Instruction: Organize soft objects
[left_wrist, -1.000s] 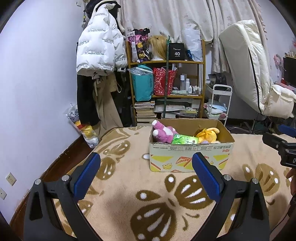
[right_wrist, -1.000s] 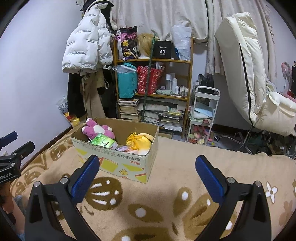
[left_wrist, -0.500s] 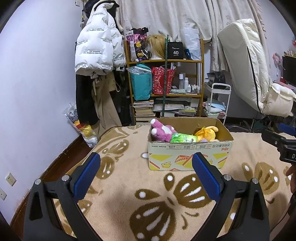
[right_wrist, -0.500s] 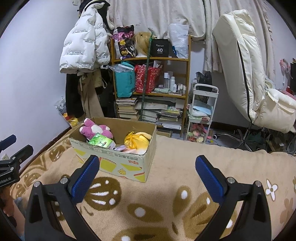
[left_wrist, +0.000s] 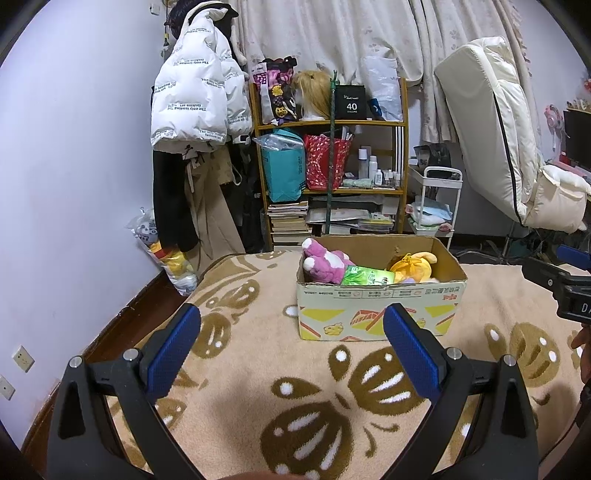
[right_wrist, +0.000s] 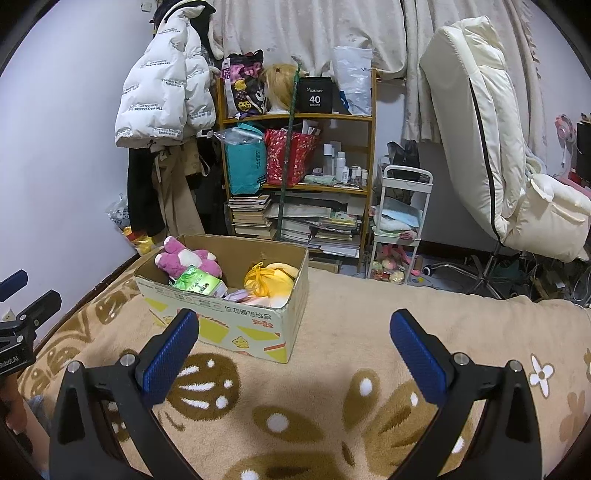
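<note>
A cardboard box (left_wrist: 376, 317) stands on the patterned blanket; it also shows in the right wrist view (right_wrist: 229, 325). In it lie a pink plush toy (left_wrist: 325, 262), a green packet (left_wrist: 365, 276) and a yellow plush (left_wrist: 412, 264). The same three show in the right wrist view: pink plush (right_wrist: 184, 258), green packet (right_wrist: 197, 283), yellow plush (right_wrist: 266, 278). My left gripper (left_wrist: 291, 347) is open and empty, held short of the box. My right gripper (right_wrist: 291, 349) is open and empty, to the right of the box.
A beige blanket (left_wrist: 258, 369) with brown pattern covers the bed. A cluttered shelf (left_wrist: 332, 166) and hanging coats (left_wrist: 195, 110) stand behind. A white cart (right_wrist: 400, 221) and a cream chair (right_wrist: 491, 147) stand at the right. A bag of toys (left_wrist: 166, 254) leans at the wall.
Both grippers have drawn back and risen slightly from the box, which now sits a little lower and farther in both views. Both stay open and empty.
</note>
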